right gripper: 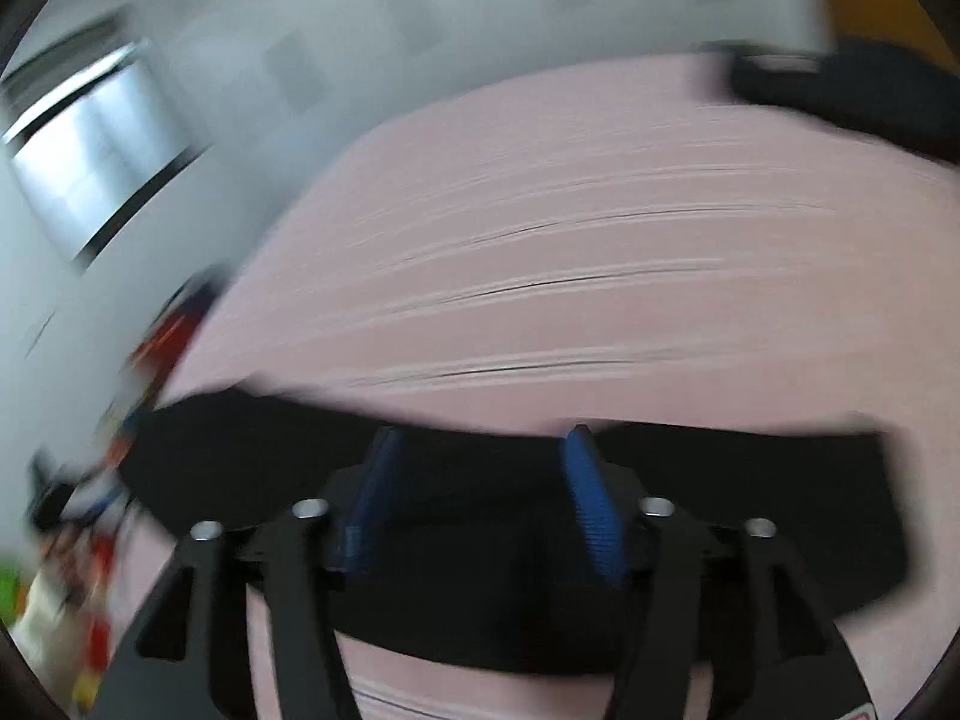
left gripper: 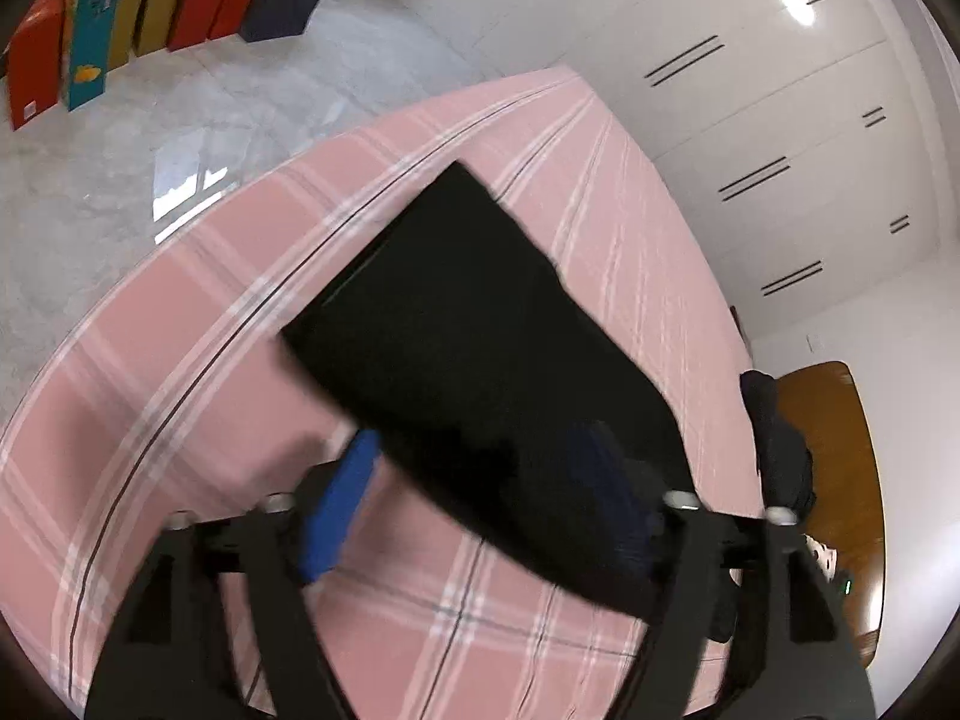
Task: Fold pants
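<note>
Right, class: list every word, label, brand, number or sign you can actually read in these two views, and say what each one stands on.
No text can be read in either view.
Teal gift bag: white marks and an orange picture, too small to read.
Red gift bag: a pale sticker near its base, too small to read.
Black pants and pink plaid sheet: no print visible.
Right wrist view: motion-blurred throughout; nothing legible.

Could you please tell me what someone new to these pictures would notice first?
The black pants, folded into a flat dark slab, lie across the middle of the pink plaid bedsheet. In the left wrist view, a row of bright gift bags stands on the grey floor at the upper left. The right gripper hangs open over the pants, its view heavily blurred.
</note>
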Motion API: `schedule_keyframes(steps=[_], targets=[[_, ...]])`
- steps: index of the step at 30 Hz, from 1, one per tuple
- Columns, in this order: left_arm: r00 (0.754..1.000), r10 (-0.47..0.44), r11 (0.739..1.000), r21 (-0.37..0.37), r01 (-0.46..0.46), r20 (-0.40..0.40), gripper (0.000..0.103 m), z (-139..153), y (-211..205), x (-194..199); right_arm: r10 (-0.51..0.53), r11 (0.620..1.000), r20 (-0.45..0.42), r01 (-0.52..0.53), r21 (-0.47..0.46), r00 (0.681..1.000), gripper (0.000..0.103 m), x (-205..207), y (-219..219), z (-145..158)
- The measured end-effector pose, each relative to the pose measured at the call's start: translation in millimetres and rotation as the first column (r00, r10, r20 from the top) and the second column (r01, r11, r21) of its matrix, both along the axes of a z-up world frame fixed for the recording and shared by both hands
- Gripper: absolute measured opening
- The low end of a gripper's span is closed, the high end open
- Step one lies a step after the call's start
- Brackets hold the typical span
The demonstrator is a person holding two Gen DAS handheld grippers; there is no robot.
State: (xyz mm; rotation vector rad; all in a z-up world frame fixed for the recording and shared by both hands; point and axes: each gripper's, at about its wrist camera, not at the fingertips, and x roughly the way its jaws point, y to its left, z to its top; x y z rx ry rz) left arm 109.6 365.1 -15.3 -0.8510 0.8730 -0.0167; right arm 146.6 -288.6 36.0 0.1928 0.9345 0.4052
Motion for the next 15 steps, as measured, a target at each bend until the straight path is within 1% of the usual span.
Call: schedule_keyframes(steps=[1, 2, 3, 4, 5, 6, 7, 8, 9, 10, 11, 13, 14, 15], targets=[[1.0, -0.004, 1.0, 0.025, 0.004, -0.009, 0.083, 1.4, -3.0, 5.4, 0.078, 0.997, -0.021, -0.078, -0.009, 0.997, 0.058, 17.4, 40.2, -8.8], [1.0, -0.003, 0.998, 0.055, 0.004, -0.027, 0.083, 0.6, -5.5, 13.2, 0.132, 0.991, -0.042, -0.134, -0.032, 0.99, 0.057, 32.0, 75.2, -18.3], [0.999, 0.0, 0.998, 0.069, 0.003, -0.044, 0.083, -0.5, -5.0, 22.7, 0.171, 0.983, -0.058, -0.175, -0.063, 0.983, 0.057, 48.3, 110.2, -30.0], [0.997, 0.004, 0.998, 0.071, 0.002, -0.076, 0.08, -7.1, -4.3, 33.6, 0.203, 0.973, -0.085, -0.211, -0.098, 0.975, 0.057, 65.1, 142.4, -43.4], [0.996, 0.005, 0.998, 0.07, 0.001, -0.088, 0.075, -12.9, -0.4, 38.4, 0.217, 0.96, -0.103, -0.231, -0.159, 0.971, 0.057, 82.7, 172.9, -56.9], [0.996, 0.004, 0.997, 0.079, 0.003, -0.091, 0.063, -14.7, -0.5, 43.0, 0.22, 0.954, -0.108, -0.237, -0.182, 0.969, 0.057, 98.7, 180.5, -62.8], [0.996, -0.01, 0.995, 0.098, 0.018, -0.087, 0.047, -14.4, -1.5, 47.6, 0.236, 0.946, -0.118, -0.256, -0.199, 0.964, 0.057, 111.6, 197.5, -71.0], [0.997, -0.016, 0.992, 0.125, 0.027, -0.081, 0.036, -12.6, -2.5, 49.9, 0.249, 0.94, -0.123, -0.27, -0.206, 0.961, 0.057, 120.2, 211.1, -76.9], [0.997, -0.024, 0.989, 0.146, 0.034, -0.073, 0.017, -11.1, -3.1, 50.8, 0.264, 0.935, -0.137, -0.288, -0.207, 0.955, 0.053, 126.6, 223.6, -83.5], [0.998, -0.032, 0.988, 0.152, 0.04, -0.057, 0.009, -9.8, -2.6, 50.6, 0.291, 0.928, -0.152, -0.317, -0.195, 0.945, 0.02, 131.9, 235.2, -87.1], [0.998, -0.032, 0.987, 0.156, 0.039, -0.045, 0.007, -10.2, -1.3, 50.0, 0.32, 0.919, -0.176, -0.35, -0.183, 0.931, 0.007, 137.9, 246.7, -90.1], [1.0, -0.03, 0.982, 0.185, 0.031, -0.009, 0.006, -4.1, 0.6, 46.6, 0.343, 0.906, -0.098, -0.357, -0.227, 0.934, 0.004, 135.9, 256.5, -77.1], [0.999, -0.031, 0.979, 0.202, 0.027, 0.016, 0.006, 1.8, 2.0, 44.8, 0.34, 0.91, -0.054, -0.343, -0.233, 0.939, 0.004, 132.8, 259.2, -67.1], [0.999, -0.03, 0.976, 0.216, 0.02, 0.04, 0.006, 7.1, 3.4, 43.6, 0.322, 0.923, -0.014, -0.317, -0.217, 0.947, 0.004, 133.8, 259.8, -57.2]])
